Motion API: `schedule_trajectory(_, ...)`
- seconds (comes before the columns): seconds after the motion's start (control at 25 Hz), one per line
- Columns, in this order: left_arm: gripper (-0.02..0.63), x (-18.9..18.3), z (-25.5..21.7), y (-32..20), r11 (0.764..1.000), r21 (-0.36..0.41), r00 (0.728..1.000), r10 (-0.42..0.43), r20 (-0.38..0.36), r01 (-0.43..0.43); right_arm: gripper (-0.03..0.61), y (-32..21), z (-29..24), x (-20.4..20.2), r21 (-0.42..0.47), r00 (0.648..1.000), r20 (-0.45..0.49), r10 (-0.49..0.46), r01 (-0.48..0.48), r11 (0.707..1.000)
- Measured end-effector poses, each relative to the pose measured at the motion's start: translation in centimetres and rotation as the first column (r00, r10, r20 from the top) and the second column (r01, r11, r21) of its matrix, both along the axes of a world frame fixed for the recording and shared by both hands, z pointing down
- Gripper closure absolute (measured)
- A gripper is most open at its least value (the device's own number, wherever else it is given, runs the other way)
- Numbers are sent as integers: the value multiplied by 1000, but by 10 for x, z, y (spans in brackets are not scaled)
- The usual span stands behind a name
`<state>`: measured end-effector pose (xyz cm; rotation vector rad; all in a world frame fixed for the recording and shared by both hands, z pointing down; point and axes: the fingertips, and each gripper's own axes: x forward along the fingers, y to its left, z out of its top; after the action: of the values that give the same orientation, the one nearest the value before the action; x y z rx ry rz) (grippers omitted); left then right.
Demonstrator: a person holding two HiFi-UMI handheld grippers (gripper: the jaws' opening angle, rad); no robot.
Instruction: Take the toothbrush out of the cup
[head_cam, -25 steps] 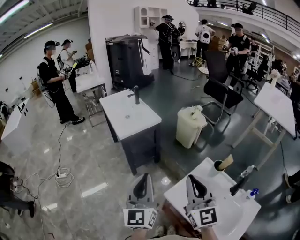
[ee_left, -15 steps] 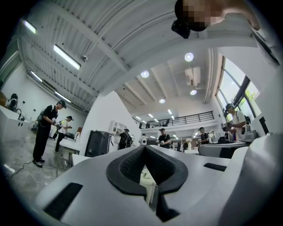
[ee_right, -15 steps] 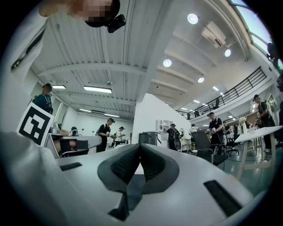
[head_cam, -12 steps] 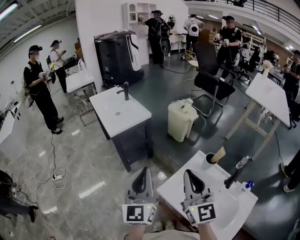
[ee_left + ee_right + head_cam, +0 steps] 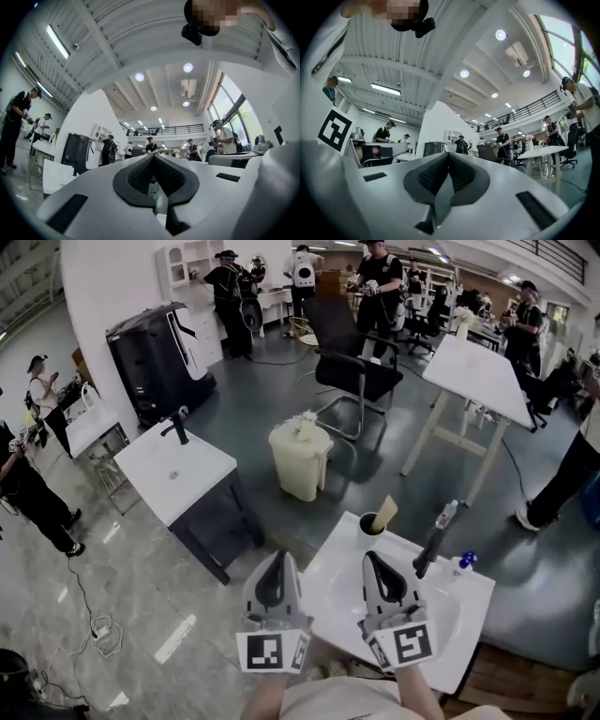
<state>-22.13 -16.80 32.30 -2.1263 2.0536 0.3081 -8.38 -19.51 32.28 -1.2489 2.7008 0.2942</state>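
At bottom of head view: right gripper [image 5: 375, 563] over the white desk [image 5: 476, 589], left gripper [image 5: 278, 563] beside it, just off the desk's left edge. Toothbrush [image 5: 384, 514] leans in the cup [image 5: 367, 532] at the desk's far edge, ahead of the right gripper and apart from it.
Left gripper view: jaws together, nothing between.
Right gripper view: jaws together, nothing between.

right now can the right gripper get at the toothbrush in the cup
Probably yes: the cup stands just ahead of the right gripper with nothing between, toothbrush sticking up; the shut jaws must open first.
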Motion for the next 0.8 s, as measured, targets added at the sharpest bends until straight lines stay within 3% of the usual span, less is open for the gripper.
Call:
schedule_trajectory(0.48,600,98,-1,-50,969,-27,969,245,-29,-245,566,-16,2,88,-6,975,19,222,-222,975)
schedule_trajectory(0.8,600,116,-1,-64,963,-36,964,267,-11,-267,566,-27,5,106,-25,964,26,263,-262,965)
